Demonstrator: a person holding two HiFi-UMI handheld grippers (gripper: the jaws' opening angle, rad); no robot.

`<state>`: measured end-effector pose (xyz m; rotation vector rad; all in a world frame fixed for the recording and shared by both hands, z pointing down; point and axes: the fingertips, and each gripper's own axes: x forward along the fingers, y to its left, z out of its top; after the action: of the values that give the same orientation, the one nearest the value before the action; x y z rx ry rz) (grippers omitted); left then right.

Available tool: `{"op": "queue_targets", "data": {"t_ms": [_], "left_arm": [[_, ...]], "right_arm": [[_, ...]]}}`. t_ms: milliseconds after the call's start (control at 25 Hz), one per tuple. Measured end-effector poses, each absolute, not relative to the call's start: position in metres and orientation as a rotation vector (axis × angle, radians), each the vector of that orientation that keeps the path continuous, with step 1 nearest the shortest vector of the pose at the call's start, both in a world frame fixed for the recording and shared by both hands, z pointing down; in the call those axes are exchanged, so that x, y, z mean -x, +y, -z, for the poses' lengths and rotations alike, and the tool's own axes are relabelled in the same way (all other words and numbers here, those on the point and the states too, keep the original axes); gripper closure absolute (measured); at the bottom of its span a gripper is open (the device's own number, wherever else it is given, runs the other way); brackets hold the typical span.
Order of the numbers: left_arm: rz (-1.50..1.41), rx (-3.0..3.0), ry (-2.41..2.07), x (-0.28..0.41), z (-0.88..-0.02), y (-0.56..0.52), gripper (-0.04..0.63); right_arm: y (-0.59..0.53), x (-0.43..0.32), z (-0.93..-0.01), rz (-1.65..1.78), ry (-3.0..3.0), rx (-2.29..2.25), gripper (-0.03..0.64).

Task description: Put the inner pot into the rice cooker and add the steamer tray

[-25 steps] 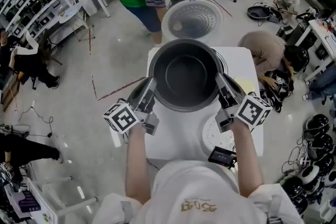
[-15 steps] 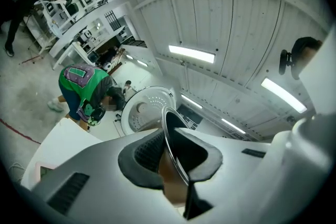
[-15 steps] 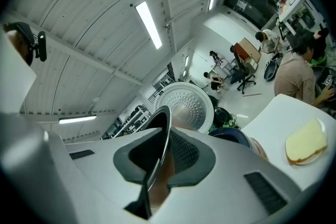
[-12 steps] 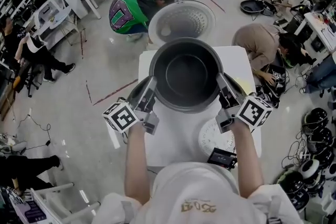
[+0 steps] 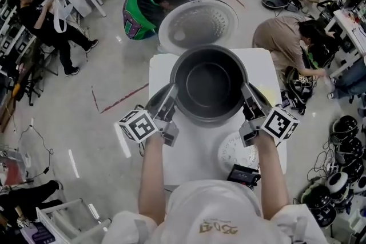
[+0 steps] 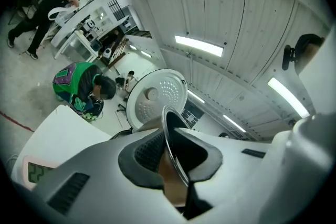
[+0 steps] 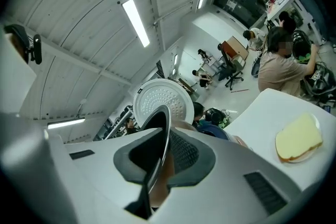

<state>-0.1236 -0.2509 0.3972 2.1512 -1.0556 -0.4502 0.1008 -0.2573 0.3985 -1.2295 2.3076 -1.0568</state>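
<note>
The dark inner pot (image 5: 209, 84) hangs level over the white table (image 5: 163, 66), carried by its rim from both sides. My left gripper (image 5: 170, 102) is shut on the rim's left edge, my right gripper (image 5: 247, 102) on its right edge. In the left gripper view the thin rim (image 6: 169, 134) runs between the pads of the left gripper (image 6: 176, 161); the right gripper view shows the rim (image 7: 163, 134) pinched the same way in the right gripper (image 7: 157, 162). The rice cooker's open lid (image 5: 198, 26) stands behind the pot, and its body is mostly hidden beneath. The white steamer tray (image 5: 233, 152) lies on the table near my right arm.
A small black device (image 5: 243, 174) sits at the table's near edge. A yellow pad on a plate (image 7: 298, 137) lies on the table to the right. A person in green (image 5: 143, 8) bends down behind the table, and another crouches at the right (image 5: 283, 37).
The pot and both grippers have sunk a little and shifted forward toward the open lid. The grips are unchanged. The person in green has bent lower.
</note>
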Motion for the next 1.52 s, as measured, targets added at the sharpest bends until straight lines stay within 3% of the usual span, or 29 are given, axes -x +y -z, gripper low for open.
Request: {"op": "queue_targets", "data": {"t_ms": [600,1520], "left_arm": [[0.159,-2.134,-1.189,0.114,-0.454,-0.277,0.514],[-0.055,-2.155,-1.284,0.107,-0.486,-0.280,0.486]], "right_arm": [[-0.279,-0.102,-0.456,1.151,2.395,1.388,0.557],[-0.287,-0.102,-0.493,1.058,2.605,1.553,0.518]]}}
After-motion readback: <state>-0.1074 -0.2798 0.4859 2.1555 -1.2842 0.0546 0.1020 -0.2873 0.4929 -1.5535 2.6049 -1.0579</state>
